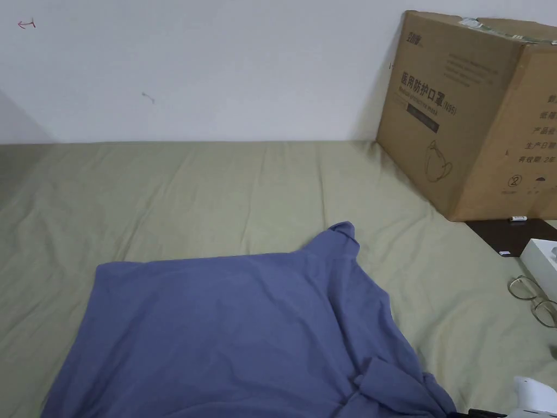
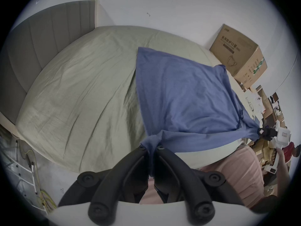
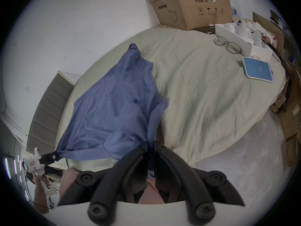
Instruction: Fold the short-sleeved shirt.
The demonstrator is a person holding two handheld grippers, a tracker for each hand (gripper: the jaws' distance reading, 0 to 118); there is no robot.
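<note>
The left gripper [image 2: 151, 148] and right gripper [image 3: 150, 144] pinched the blue shirt [image 1: 228, 321] in their jaws, probably to spread it flat on the bed [image 1: 190, 185].

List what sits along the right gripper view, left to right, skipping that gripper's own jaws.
left gripper → blue shirt → cardboard box → eyeglasses → phone

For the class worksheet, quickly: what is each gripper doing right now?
Left gripper: closed on the near edge of the blue shirt.
Right gripper: closed on the shirt's near edge too.
</note>
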